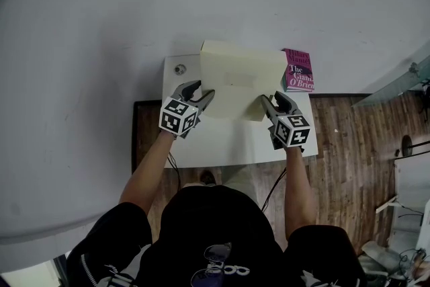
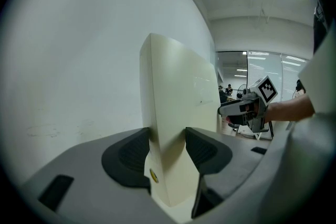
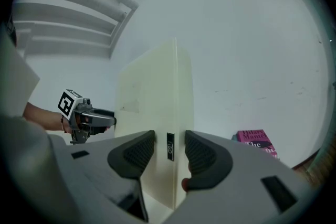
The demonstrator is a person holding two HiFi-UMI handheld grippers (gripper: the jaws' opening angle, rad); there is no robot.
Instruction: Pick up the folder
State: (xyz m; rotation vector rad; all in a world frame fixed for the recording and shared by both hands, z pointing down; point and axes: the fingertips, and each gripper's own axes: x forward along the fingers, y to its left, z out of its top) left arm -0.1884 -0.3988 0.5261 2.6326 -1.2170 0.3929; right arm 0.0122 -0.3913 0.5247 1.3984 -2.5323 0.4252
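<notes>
A cream box folder [image 1: 238,87] lies across the back of the white table [image 1: 222,141], against the wall. My left gripper [image 1: 203,89] is shut on its near left corner; in the left gripper view both pads press the folder [image 2: 178,92] around the left gripper [image 2: 168,149]. At the near right corner my right gripper [image 1: 273,97] holds the folder's spine [image 3: 157,92], which bears a small dark label and fills the gap of the right gripper [image 3: 169,149]. Each gripper view shows the other: the right gripper [image 2: 247,107] and the left gripper [image 3: 86,115].
A pink book [image 1: 297,69] lies on the table's back right corner, touching the folder's right side, and shows again as the pink book [image 3: 257,141]. A small round fitting [image 1: 179,68] sits at the back left. A white wall runs behind; wooden floor [image 1: 349,144] lies right.
</notes>
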